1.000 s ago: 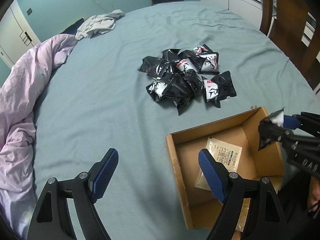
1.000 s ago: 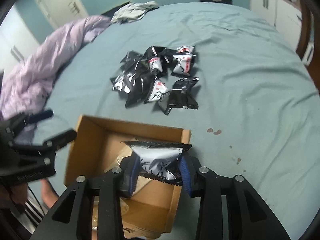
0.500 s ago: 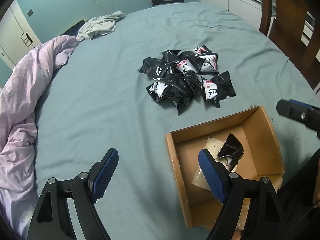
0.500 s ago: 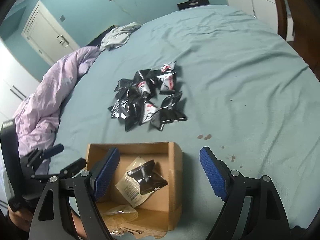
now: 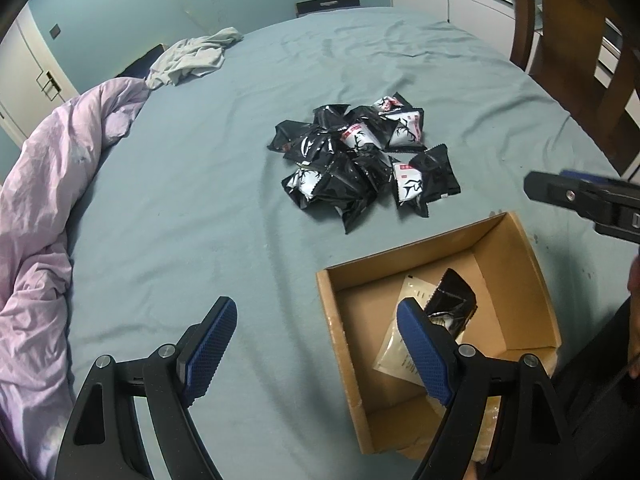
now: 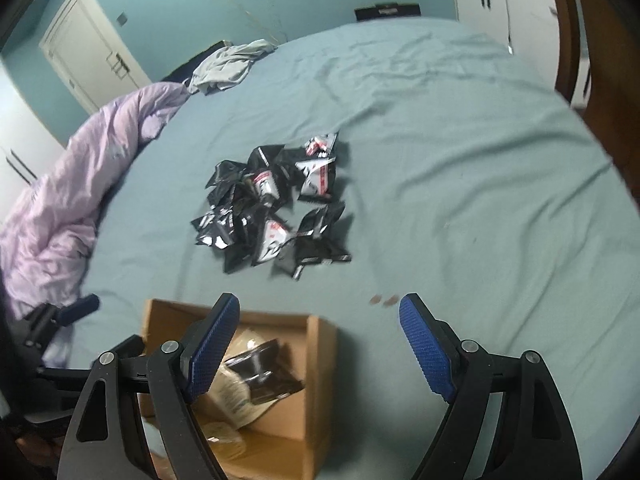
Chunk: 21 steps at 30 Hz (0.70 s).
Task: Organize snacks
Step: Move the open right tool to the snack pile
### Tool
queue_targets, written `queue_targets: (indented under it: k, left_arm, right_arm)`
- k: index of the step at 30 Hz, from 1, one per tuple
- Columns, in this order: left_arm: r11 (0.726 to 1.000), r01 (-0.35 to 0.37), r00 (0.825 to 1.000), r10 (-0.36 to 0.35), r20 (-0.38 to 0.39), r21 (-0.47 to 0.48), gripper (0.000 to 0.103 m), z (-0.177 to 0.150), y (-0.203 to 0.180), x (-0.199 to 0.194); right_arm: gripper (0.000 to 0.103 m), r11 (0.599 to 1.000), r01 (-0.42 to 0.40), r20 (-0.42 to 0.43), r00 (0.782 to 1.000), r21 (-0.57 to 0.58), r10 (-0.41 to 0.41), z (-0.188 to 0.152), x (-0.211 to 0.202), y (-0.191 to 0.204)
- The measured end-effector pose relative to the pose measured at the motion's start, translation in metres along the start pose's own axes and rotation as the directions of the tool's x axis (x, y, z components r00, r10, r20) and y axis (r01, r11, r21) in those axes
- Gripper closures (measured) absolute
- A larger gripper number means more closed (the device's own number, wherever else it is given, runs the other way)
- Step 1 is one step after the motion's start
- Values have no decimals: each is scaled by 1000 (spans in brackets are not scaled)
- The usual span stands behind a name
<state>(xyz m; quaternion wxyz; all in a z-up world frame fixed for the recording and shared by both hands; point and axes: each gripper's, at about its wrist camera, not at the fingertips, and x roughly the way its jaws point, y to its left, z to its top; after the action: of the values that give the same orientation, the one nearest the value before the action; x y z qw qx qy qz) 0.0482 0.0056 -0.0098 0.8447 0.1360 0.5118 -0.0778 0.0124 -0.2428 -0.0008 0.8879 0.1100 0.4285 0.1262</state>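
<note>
We see a pile of snack packets (image 5: 362,160) lying on the blue-green bed sheet (image 5: 200,200), black and white wrappers heaped together near the middle of the bed. Nearer to us stands an open cardboard box (image 5: 532,264), well apart from the pile. Inside it 1 black snack packet (image 5: 454,300) lies tilted on a pale paper sachet (image 5: 412,292).

Our left gripper (image 5: 316,350) hangs over the sheet and the box's near left wall with its jaws spread wide and nothing between them. Our right gripper (image 6: 318,346) is also wide open and empty, above the box's right edge in the right wrist view; in the left wrist view only its dark tip shows at the right border.

A crumpled lilac duvet (image 5: 44,208) lies along the left side of the bed, and a grey garment (image 5: 192,58) rests at the far edge.
</note>
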Motion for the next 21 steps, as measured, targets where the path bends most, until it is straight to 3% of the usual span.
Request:
queue_targets:
  k: [5, 13, 21]
  left_arm:
    - [999, 28, 1000, -28, -13, -16, 20, 1, 0, 1]
    - [998, 69, 996, -69, -50, -13, 20, 4, -9, 8]
    - [998, 54, 997, -53, -53, 13, 20, 5, -16, 12]
  right_arm:
    - [21, 999, 43, 21, 999, -30, -43, 10, 6, 1]
    - [21, 999, 39, -56, 998, 35, -37, 34, 42, -19]
    - [21, 999, 35, -86, 996, -14, -36, 58, 70, -15]
